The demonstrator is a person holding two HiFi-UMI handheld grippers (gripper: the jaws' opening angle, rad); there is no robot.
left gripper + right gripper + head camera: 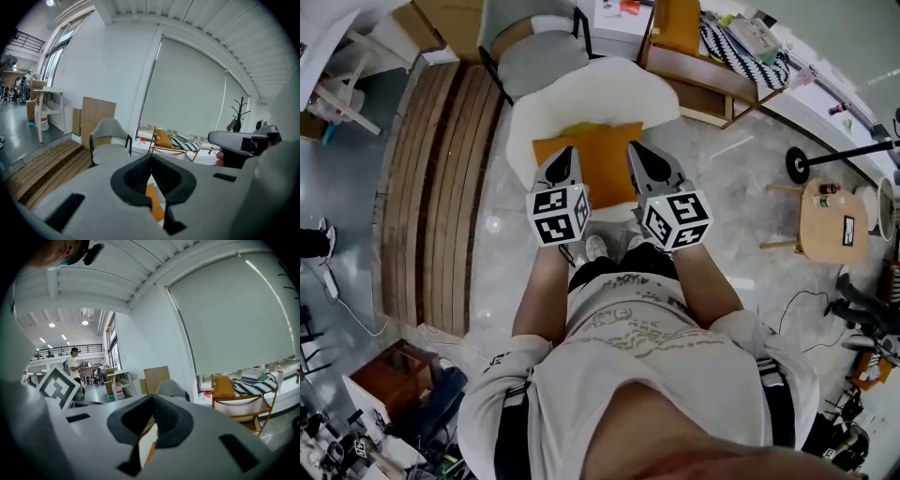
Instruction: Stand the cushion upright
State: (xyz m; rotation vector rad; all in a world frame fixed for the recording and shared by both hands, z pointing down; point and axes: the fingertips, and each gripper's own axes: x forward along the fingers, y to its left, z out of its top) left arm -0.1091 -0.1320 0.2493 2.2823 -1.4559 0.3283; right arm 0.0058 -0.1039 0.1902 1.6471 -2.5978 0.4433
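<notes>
A white armchair stands on the pale floor, with a slatted wooden platform to its left, a grey chair behind it and open floor to its right. The orange cushion lies flat on its seat. Both grippers are empty with jaws closed together. In the head view the left gripper points over the cushion's left part and the right gripper over its right edge. Contact cannot be told.
</notes>
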